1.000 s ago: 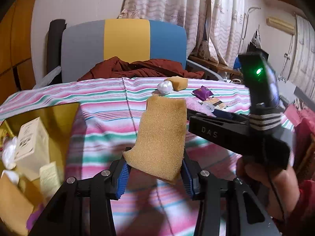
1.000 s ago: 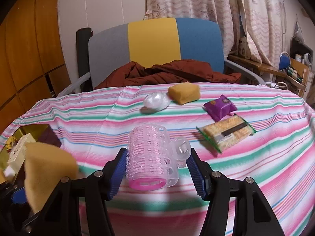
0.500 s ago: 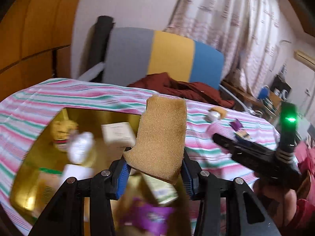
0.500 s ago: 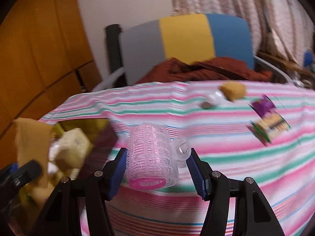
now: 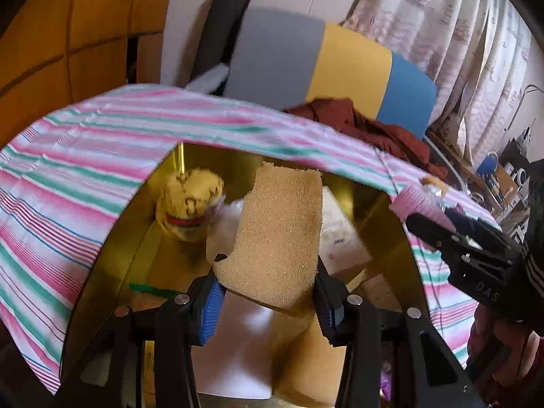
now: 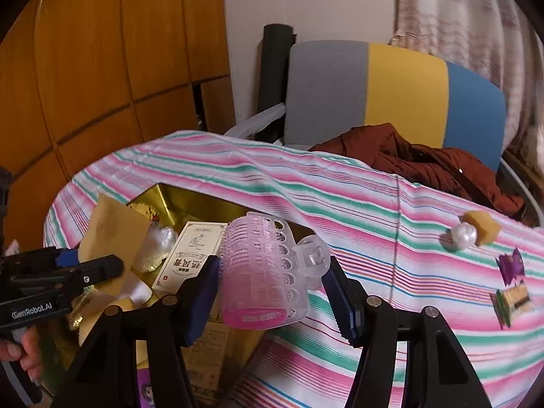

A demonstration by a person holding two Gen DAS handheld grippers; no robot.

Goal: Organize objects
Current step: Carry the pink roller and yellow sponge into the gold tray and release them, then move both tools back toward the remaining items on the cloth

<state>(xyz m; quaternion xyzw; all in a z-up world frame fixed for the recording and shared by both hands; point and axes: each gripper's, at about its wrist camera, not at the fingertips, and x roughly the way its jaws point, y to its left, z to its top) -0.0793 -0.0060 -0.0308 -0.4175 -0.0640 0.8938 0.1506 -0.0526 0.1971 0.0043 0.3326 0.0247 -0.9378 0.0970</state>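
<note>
My left gripper (image 5: 267, 301) is shut on a tan sponge (image 5: 277, 234) and holds it above the gold box (image 5: 112, 255). The box holds a yellow plush toy (image 5: 188, 207), a white carton (image 6: 190, 255) and other small items. My right gripper (image 6: 272, 294) is shut on a pink hair roller (image 6: 261, 268), held over the box's right edge. The roller also shows in the left wrist view (image 5: 416, 202). The left gripper and its sponge (image 6: 112, 227) show at the left of the right wrist view.
The striped tablecloth (image 6: 374, 210) carries a small yellow sponge (image 6: 481, 226), a white ball (image 6: 462, 234), a purple packet (image 6: 510, 265) and a cracker pack (image 6: 513, 301) at the right. A chair (image 6: 391, 95) with dark red cloth (image 6: 425, 159) stands behind.
Both grippers have swung left from the middle of the table to over the gold box, each still holding its object.
</note>
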